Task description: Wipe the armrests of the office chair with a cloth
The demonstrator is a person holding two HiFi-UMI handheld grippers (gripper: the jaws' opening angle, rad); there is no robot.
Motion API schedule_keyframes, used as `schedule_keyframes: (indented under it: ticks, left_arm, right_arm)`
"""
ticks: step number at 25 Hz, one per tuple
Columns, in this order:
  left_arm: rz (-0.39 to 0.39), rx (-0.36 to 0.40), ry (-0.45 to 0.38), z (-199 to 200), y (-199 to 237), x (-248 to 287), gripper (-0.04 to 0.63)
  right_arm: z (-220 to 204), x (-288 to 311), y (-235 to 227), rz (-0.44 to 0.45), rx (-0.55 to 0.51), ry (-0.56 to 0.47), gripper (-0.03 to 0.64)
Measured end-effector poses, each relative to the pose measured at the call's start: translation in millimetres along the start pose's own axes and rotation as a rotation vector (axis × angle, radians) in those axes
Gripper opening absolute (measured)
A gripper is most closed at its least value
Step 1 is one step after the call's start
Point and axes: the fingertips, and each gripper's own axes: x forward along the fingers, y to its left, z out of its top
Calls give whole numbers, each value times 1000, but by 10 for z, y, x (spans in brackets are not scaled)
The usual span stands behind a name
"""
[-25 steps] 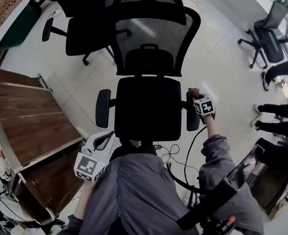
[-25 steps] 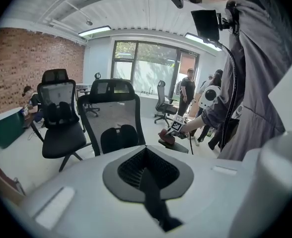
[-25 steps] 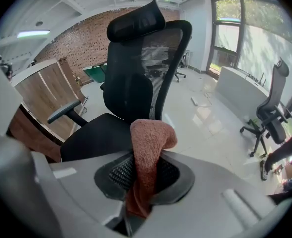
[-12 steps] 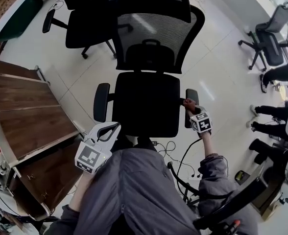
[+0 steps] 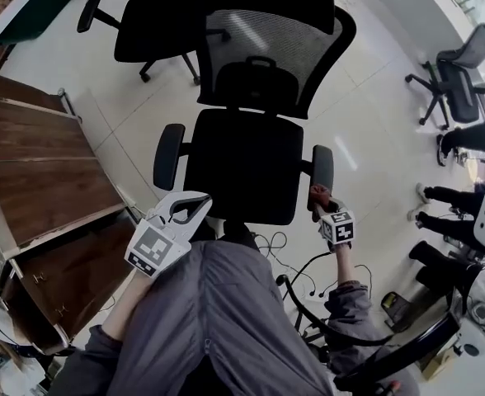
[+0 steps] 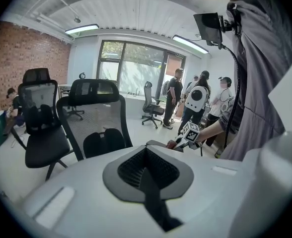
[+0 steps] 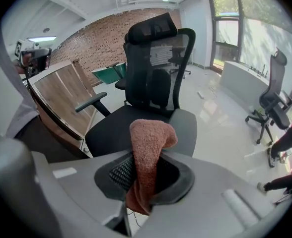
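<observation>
While left claw [image 5: 192,208] stays shut, right claw [image 5: 317,198], clamping cloth [image 7: 147,143], has slid back along armrest [image 5: 322,166].

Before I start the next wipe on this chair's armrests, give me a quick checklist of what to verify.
1. Cloth gripped by right gripper: ok, fingers shut on it.
2. Cloth touching the nearer armrest: cannot tell; it sits at the front end.
3. Left gripper free: ok, shut, empty.
4. Other armrest unobstructed: ok.
5. Floor cables clear of the chair: cannot tell.
</observation>
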Motion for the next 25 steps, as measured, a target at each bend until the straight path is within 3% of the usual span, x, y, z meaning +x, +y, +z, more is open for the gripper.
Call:
schedule_keyframes:
  ticks: [10, 14, 19, 25]
  left_arm:
    - [59, -50, 35, -152, 73, -113, 17]
    - [96, -75, 35, -204, 143, -204, 17]
    - [91, -88, 28, -230, 125, -241, 17]
    - [40, -61, -7, -224, -19, -285, 17]
  right_arm:
    - [951, 509, -953, -68, -23, -17, 60]
    - [1261, 674, -1125, -87, -38, -8, 60]
    - [1265, 708, -933, -70, -72, 11, 60]
    - [771, 378, -373, -48, -40, -18, 60]
